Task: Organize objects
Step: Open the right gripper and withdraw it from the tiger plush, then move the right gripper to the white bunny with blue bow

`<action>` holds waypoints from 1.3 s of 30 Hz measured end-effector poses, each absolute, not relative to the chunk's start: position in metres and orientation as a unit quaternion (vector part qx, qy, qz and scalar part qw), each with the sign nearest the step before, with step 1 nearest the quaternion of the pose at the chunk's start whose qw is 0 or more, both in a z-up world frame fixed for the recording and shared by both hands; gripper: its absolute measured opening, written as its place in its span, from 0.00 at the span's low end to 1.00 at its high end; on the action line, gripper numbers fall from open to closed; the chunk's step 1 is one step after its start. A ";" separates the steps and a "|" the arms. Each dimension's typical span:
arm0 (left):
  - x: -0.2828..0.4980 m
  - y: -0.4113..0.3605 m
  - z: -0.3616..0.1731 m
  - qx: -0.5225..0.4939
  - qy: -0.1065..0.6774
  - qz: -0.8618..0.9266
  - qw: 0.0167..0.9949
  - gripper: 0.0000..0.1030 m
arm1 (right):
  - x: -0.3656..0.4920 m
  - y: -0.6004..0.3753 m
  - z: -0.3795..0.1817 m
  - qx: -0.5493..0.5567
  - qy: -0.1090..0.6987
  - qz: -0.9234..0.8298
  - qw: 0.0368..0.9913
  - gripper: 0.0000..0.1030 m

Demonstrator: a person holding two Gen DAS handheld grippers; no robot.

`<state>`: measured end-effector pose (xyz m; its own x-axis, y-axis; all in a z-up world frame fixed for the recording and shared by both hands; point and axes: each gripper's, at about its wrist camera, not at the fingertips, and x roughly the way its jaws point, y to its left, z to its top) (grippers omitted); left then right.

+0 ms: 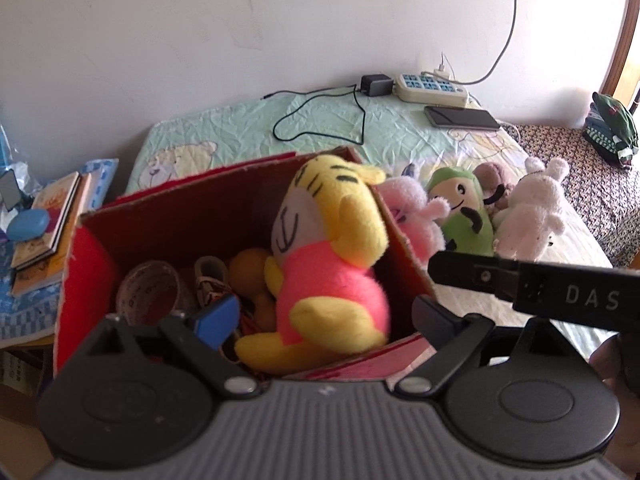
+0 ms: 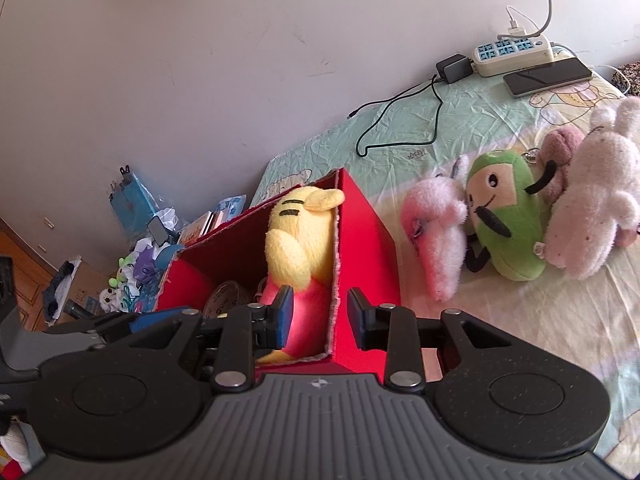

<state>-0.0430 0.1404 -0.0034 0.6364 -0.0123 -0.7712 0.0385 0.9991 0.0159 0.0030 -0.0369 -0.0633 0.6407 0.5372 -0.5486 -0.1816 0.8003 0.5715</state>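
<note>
An open red cardboard box [image 1: 180, 216] [image 2: 372, 260] stands on the bed. A yellow plush in a pink shirt [image 1: 328, 248] [image 2: 300, 240] sits inside it, leaning on the right wall. My left gripper [image 1: 324, 320] hangs open above the box's near side, its fingers wide on either side of the plush and apart from it. My right gripper [image 2: 320, 314] is open and straddles the box's right wall, with neither pad pressing on it; in the left wrist view it [image 1: 452, 270] comes in from the right. A pink plush [image 2: 436, 232], a green plush [image 2: 504, 224] and a white plush [image 2: 592, 200] lie on the bed to the right.
A tape roll [image 1: 152, 288], a small shoe [image 1: 208, 280] and an orange ball [image 1: 248, 268] lie in the box. A power strip [image 1: 432, 88], a phone [image 1: 460, 118] and a black adapter's cable [image 1: 320, 120] lie by the wall. Books [image 1: 48, 224] are stacked to the left.
</note>
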 end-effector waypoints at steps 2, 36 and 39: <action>-0.046 0.133 0.002 0.018 0.421 -0.012 0.907 0.91 | 0.001 -0.046 -0.063 0.244 0.371 0.206 0.872 0.32; 0.015 -0.061 -0.048 0.075 0.420 -0.158 0.890 0.78 | 0.023 -0.262 -0.124 0.351 0.405 0.059 0.842 0.34; 0.026 -0.073 -0.055 0.093 0.417 -0.157 0.891 0.76 | 0.034 -0.274 -0.131 0.346 0.407 0.045 0.844 0.34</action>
